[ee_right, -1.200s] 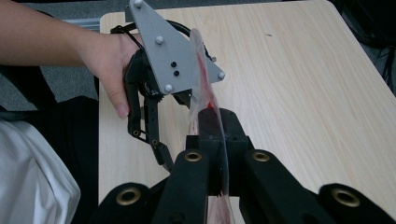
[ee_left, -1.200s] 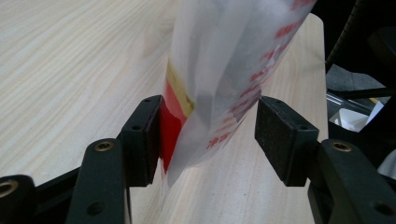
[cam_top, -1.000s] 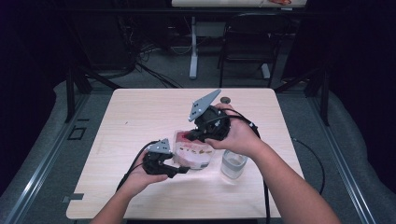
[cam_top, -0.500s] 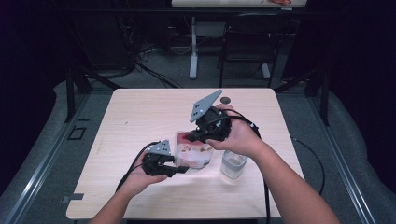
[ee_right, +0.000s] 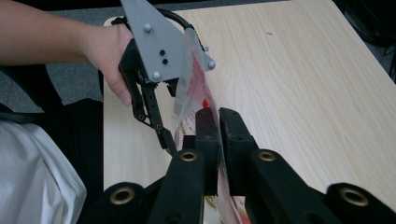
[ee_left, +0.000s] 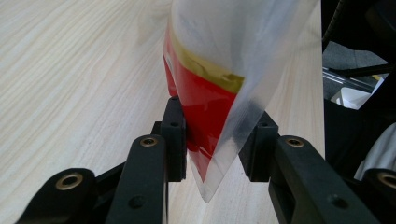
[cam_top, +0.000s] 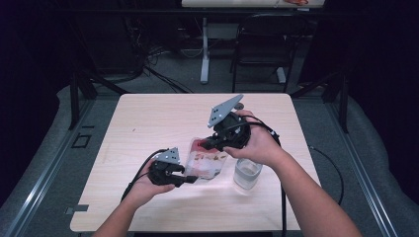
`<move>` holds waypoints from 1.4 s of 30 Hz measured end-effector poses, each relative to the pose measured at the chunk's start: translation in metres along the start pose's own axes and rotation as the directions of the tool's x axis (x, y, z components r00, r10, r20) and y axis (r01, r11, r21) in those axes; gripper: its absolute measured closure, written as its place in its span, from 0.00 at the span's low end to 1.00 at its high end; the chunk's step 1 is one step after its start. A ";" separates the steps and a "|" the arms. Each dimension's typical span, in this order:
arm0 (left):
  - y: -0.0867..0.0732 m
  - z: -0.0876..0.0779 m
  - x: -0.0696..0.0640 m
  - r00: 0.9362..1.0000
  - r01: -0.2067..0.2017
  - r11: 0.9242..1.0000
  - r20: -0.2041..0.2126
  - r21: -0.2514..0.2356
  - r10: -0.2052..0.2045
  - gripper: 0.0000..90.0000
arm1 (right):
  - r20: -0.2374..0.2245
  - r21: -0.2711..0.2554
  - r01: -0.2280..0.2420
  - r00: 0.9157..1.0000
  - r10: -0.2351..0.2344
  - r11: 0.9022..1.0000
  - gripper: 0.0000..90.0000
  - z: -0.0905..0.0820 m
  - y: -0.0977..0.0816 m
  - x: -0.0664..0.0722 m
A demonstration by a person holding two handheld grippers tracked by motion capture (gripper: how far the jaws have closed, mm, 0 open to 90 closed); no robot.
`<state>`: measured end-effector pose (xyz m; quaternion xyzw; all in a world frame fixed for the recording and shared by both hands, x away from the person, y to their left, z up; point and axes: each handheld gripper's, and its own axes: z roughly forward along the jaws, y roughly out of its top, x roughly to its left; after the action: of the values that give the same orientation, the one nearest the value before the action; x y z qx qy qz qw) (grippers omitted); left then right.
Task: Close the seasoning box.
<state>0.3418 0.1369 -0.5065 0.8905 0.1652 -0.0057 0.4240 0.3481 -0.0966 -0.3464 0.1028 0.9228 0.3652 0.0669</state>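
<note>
A clear plastic bag [cam_top: 205, 160] with red and yellow print hangs over the table between both grippers. My left gripper [cam_top: 190, 178] holds its near corner. In the left gripper view the jaws have just been closing, and both pads [ee_left: 175, 135] press the puffed bag [ee_left: 210, 88] between them. My right gripper [cam_top: 210, 143] is at the bag's far end. Its jaws [ee_right: 218, 123] have just been opening. They stand a narrow gap apart with the bag's film [ee_right: 194, 88] running through it.
A clear glass of water [cam_top: 247, 173] stands on the wooden table [cam_top: 148, 118], close under the right forearm and just right of the bag. A chair [cam_top: 259, 49] and a table leg stand beyond the far edge.
The left jaws have drawn in around the bag's near corner. Both hands and the bag stay about where they were.
</note>
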 end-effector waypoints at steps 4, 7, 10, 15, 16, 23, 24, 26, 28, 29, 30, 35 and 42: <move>0.001 -0.004 0.000 1.000 -0.009 1.000 -0.008 0.011 0.009 0.76 | 0.009 0.003 0.002 1.000 -0.002 1.000 0.95 -0.001 -0.002 0.000; 0.002 -0.006 0.000 1.000 -0.011 1.000 -0.014 0.016 0.011 0.76 | 0.012 0.000 0.001 1.000 -0.001 1.000 0.94 -0.002 -0.002 -0.001; 0.001 -0.008 0.001 1.000 -0.004 1.000 -0.012 0.018 0.005 0.76 | 0.017 0.001 -0.002 1.000 0.002 1.000 0.92 -0.002 -0.003 -0.001; 0.001 -0.009 0.001 1.000 -0.005 1.000 -0.014 0.025 0.006 0.77 | 0.039 0.007 0.006 0.999 -0.007 1.000 0.91 -0.002 -0.005 0.000; 0.001 -0.010 0.001 1.000 -0.004 0.999 -0.015 0.033 0.004 0.77 | 0.044 0.002 0.000 0.999 0.000 1.000 0.90 -0.002 -0.008 0.000; 0.002 -0.011 0.001 1.000 -0.002 0.999 -0.017 0.046 0.003 0.77 | 0.052 -0.014 -0.013 0.999 0.014 1.000 0.87 -0.003 -0.015 -0.001; 0.002 -0.012 0.001 1.000 -0.001 0.999 -0.019 0.047 0.002 0.77 | 0.058 -0.022 -0.017 0.998 0.018 1.000 0.87 -0.004 -0.016 -0.001; 0.002 -0.013 0.001 1.000 0.000 0.999 -0.024 0.047 0.001 0.77 | 0.059 -0.031 -0.021 0.998 0.023 0.999 0.89 -0.006 -0.018 -0.002; 0.003 -0.015 0.002 1.000 0.000 0.999 -0.019 0.039 0.001 0.77 | 0.060 -0.036 -0.024 0.998 0.026 0.999 0.90 -0.007 -0.019 -0.002; 0.003 -0.016 0.002 1.000 0.007 0.999 -0.017 0.037 -0.007 0.77 | 0.064 -0.042 -0.030 0.997 0.032 0.999 0.92 -0.008 -0.021 -0.003; 0.003 -0.017 0.002 1.000 0.011 0.999 -0.019 0.035 -0.010 0.77 | 0.065 -0.046 -0.033 0.997 0.036 0.998 0.93 -0.009 -0.023 -0.003; 0.003 -0.018 0.003 1.000 0.012 0.999 -0.028 0.053 -0.011 0.78 | 0.063 -0.066 -0.058 0.996 0.063 0.996 0.97 -0.008 -0.032 -0.005; 0.002 -0.018 0.004 0.999 0.017 0.998 -0.030 0.065 -0.015 0.78 | 0.055 -0.094 -0.105 0.992 0.110 0.990 0.99 -0.006 -0.049 -0.007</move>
<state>0.3441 0.1506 -0.4943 0.9024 0.1784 -0.0015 0.3923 0.3464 -0.1369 -0.3752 0.1602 0.8959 0.4068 0.0793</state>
